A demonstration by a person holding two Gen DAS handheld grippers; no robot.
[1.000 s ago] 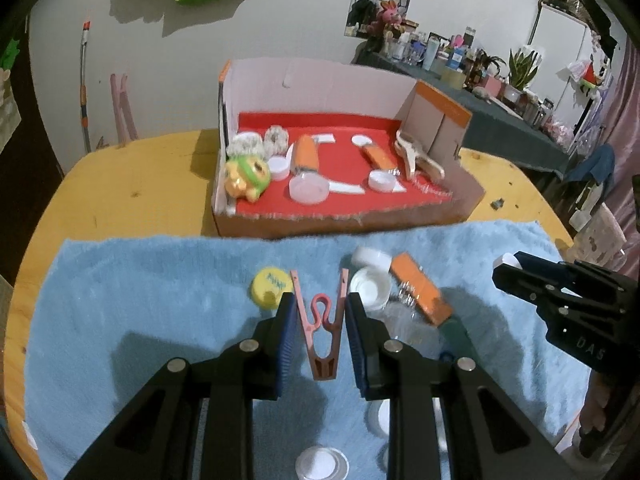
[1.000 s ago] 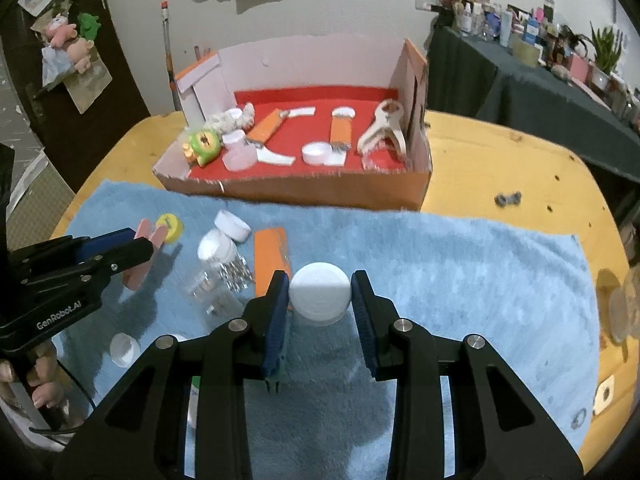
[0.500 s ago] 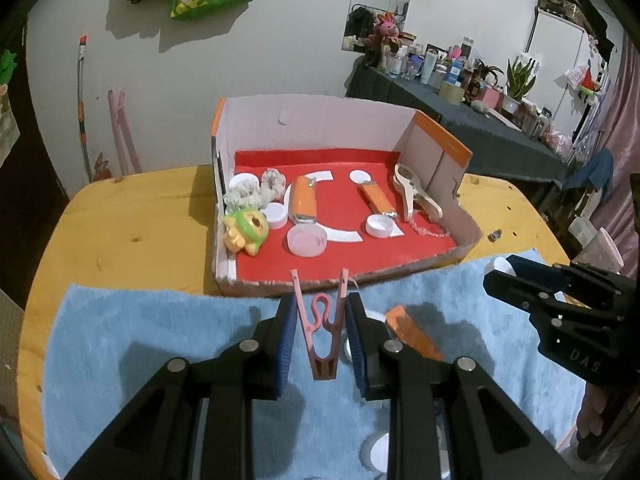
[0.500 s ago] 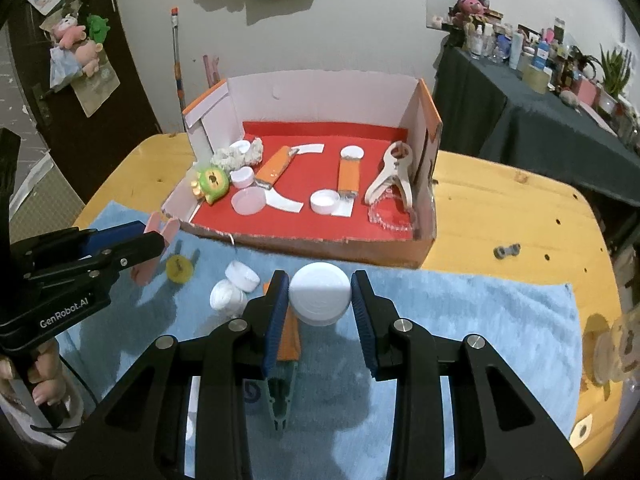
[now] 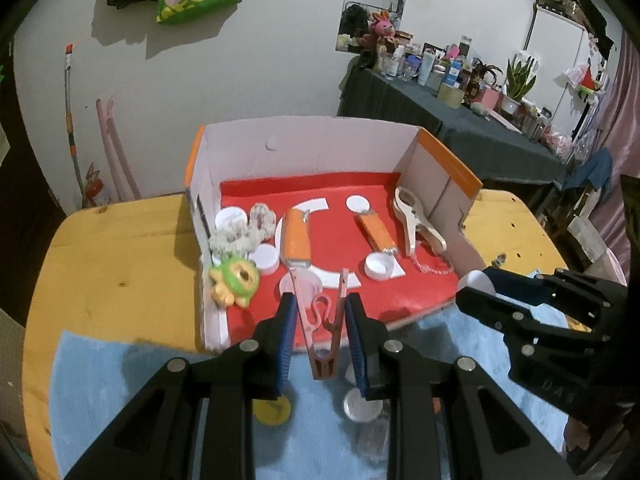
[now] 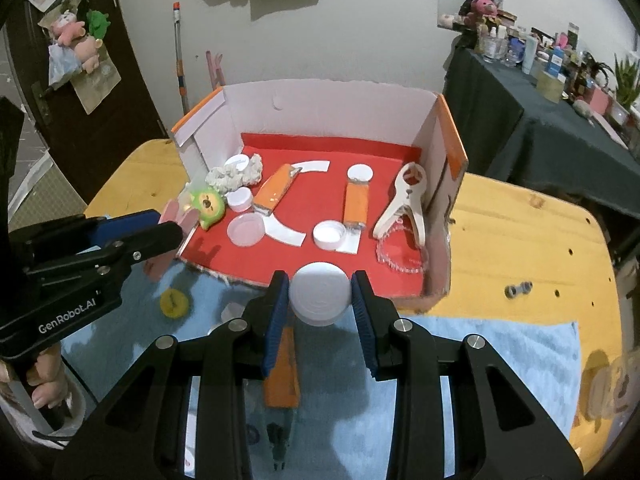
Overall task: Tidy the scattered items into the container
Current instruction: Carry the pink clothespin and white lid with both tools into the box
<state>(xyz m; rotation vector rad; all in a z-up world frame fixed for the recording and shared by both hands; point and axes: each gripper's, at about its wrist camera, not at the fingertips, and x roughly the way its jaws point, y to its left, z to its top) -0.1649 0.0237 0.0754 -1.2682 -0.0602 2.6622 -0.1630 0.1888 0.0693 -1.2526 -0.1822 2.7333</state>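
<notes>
Two black hand-held tongs with ribbed blue pads reach toward an open cardboard box (image 5: 304, 148) that has pale inner walls, orange rims and a glossy red floor, standing on a round yellow wooden counter (image 5: 108, 264). The left tongs (image 5: 320, 328) are clamped on a thin pink plastic clothespin (image 5: 320, 332), its two prongs pointing up over the box's low front edge. The right tongs (image 6: 320, 300) are clamped on a smooth, round white lid (image 6: 319, 294), held just in front of that same edge. Inside the box lie two flat orange rectangular cases (image 6: 274, 190), several round white caps (image 6: 329, 235), a translucent shallow dish (image 6: 245, 229), a cream plastic spring clamp (image 6: 404, 204), a clear ridged curved piece (image 6: 400, 256), a lumpy grey-white fabric scrunchie (image 6: 230, 174) and a green and yellow rounded toy (image 6: 208, 204). In front of the box a fluffy light-blue towel (image 6: 500, 356) covers the counter; on it rest another orange case (image 6: 284, 372) and a yellow bottle cap (image 6: 174, 303).
</notes>
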